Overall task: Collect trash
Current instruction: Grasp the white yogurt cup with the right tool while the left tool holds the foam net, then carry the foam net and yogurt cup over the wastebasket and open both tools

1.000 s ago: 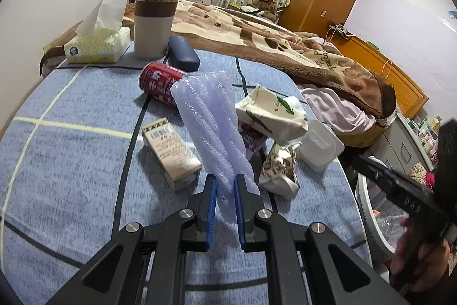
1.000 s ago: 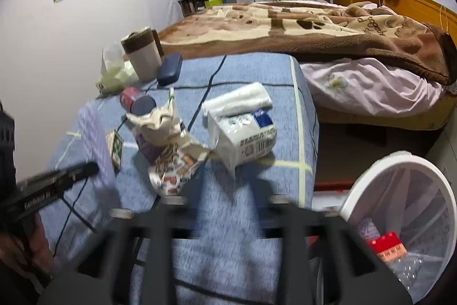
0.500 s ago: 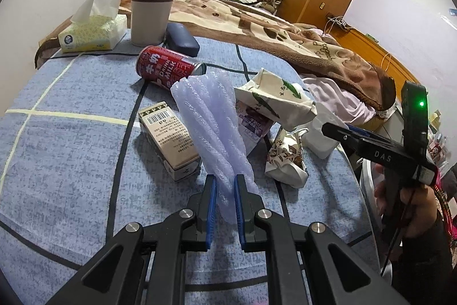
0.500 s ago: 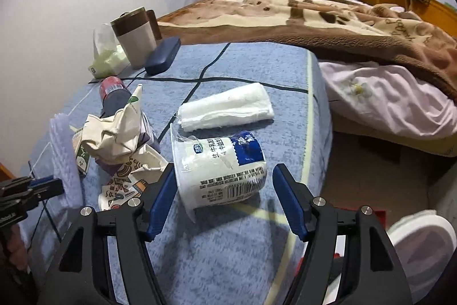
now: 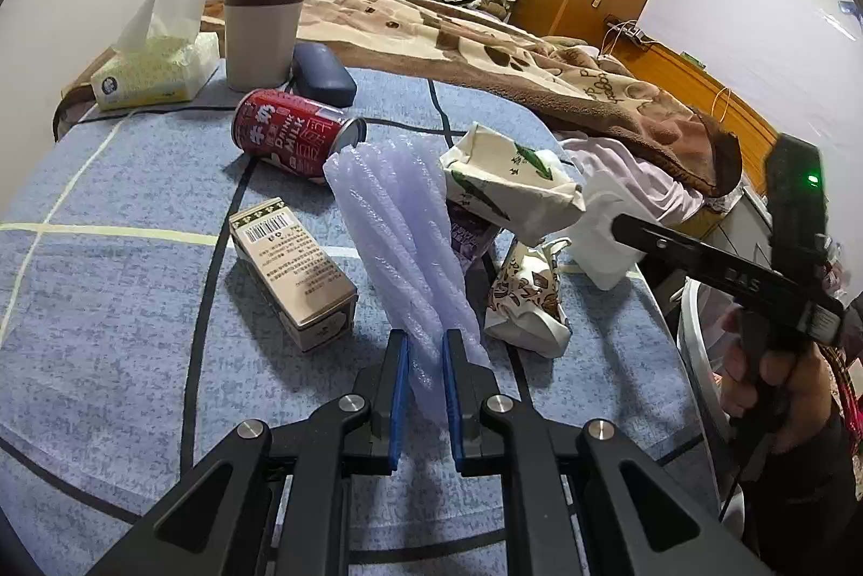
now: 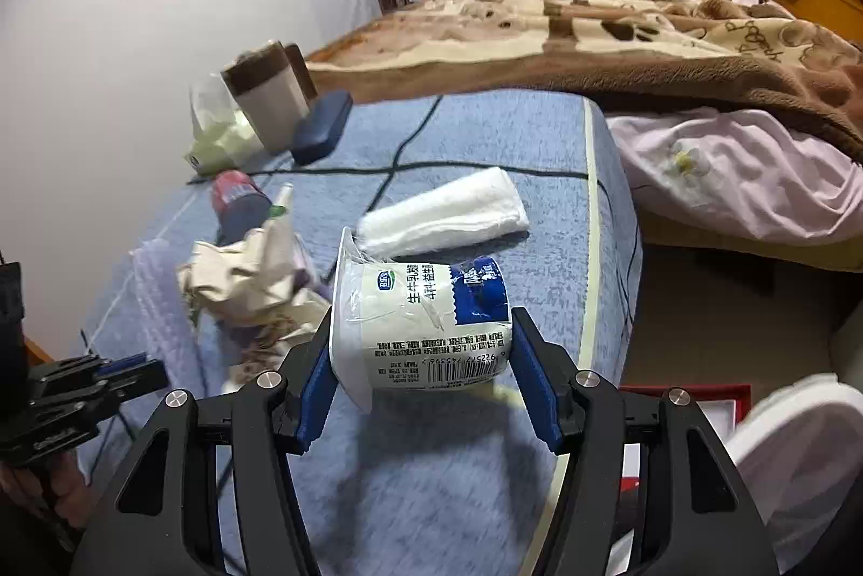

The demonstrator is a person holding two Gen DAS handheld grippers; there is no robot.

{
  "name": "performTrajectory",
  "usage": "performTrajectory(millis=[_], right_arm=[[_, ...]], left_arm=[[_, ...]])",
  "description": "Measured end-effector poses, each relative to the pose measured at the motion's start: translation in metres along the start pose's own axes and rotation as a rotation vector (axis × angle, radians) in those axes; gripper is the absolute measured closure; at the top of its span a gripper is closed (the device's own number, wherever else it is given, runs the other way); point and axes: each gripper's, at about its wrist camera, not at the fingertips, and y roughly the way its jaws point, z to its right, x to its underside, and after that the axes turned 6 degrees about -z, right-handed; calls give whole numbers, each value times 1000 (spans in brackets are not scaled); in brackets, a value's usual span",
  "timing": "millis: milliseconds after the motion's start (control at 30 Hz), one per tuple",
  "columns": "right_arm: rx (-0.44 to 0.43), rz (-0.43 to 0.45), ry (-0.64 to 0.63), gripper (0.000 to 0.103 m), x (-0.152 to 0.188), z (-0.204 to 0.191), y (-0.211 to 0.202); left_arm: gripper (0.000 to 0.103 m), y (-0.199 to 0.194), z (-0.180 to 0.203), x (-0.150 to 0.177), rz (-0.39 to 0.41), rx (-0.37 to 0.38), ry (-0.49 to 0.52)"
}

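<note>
My left gripper (image 5: 424, 349) is shut on a pale purple bubble-wrap strip (image 5: 399, 247) and holds it over the blue cloth. My right gripper (image 6: 420, 349) is open with its pads on either side of a white and blue yogurt cup (image 6: 426, 322) lying on its side; whether the pads touch it I cannot tell. Other trash lies on the cloth: a red milk can (image 5: 294, 136), a small carton box (image 5: 294, 274), a crumpled cream carton (image 5: 512, 182) and a printed wrapper (image 5: 526, 301).
A tumbler (image 5: 264, 26), a tissue pack (image 5: 156, 72) and a dark blue case (image 5: 322, 74) stand at the back. A folded white towel (image 6: 442, 220) lies behind the cup. A white bin (image 6: 798, 463) stands at the lower right. The brown blanket (image 6: 620, 36) lies beyond.
My right gripper swung from near the bin to the yogurt cup and now straddles it. My left gripper moved slightly forward, still holding the bubble wrap.
</note>
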Motion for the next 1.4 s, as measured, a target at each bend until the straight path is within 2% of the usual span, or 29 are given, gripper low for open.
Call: performTrajectory(millis=[400, 633, 1033, 1400], right_arm=[[-12, 55, 51, 42, 38, -23, -55], [35, 67, 57, 42, 58, -25, -73], [99, 100, 149, 42, 80, 6, -96], [175, 127, 274, 42, 103, 55, -117]], left_arm=[[90, -30, 29, 15, 30, 42, 64], [90, -41, 52, 32, 24, 65, 112], [90, -32, 97, 41, -15, 101, 189], [90, 2, 171, 37, -78, 181, 321]])
